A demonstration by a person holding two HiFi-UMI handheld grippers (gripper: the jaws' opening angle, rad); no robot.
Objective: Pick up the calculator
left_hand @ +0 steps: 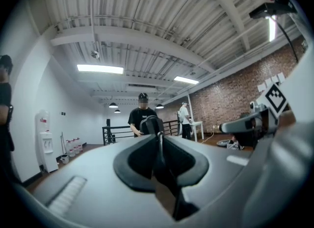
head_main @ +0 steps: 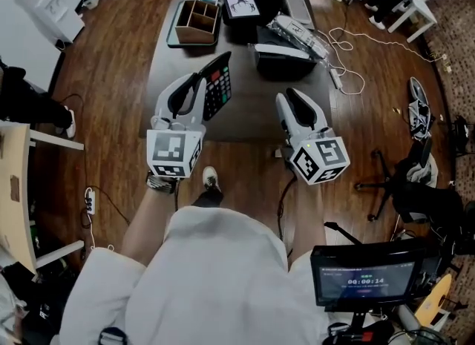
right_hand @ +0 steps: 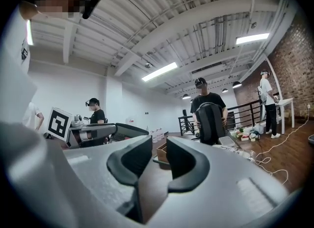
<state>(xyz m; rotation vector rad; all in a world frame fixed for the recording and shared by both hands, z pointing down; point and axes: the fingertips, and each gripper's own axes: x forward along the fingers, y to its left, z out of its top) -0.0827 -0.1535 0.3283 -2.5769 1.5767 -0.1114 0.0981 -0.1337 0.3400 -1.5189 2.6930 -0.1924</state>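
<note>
The calculator (head_main: 217, 84) is a flat black slab with rows of grey keys and a few red ones. It stands tilted on edge over the near left part of the worktop (head_main: 245, 110), held by the left tongs (head_main: 200, 87). In the left gripper view the slab shows only as a thin dark edge (left_hand: 159, 146), and the curved black pads are closed onto it from both sides. The right tongs (head_main: 295, 97) are smooth white plastic with the same matt black pads. Their jaws stand partly apart with nothing between them, and only the worktop shows through the gap. Each tool carries a white cube (head_main: 174, 154) printed with black square markers.

The worktop is a long, dull grey-brown board. At its far end a wooden box (head_main: 197, 18) with compartments sits on a teal tray (head_main: 172, 30), beside dark devices (head_main: 282, 58). The floor (head_main: 111, 61) is warm wooden planks, with white cables (head_main: 349, 39) looping across it. The room has a brick wall (left_hand: 235, 94), a ribbed white ceiling (left_hand: 147, 21) and strip lights (left_hand: 100, 68).

A screen (head_main: 369, 280) at the lower right reads 00:00:14
</note>
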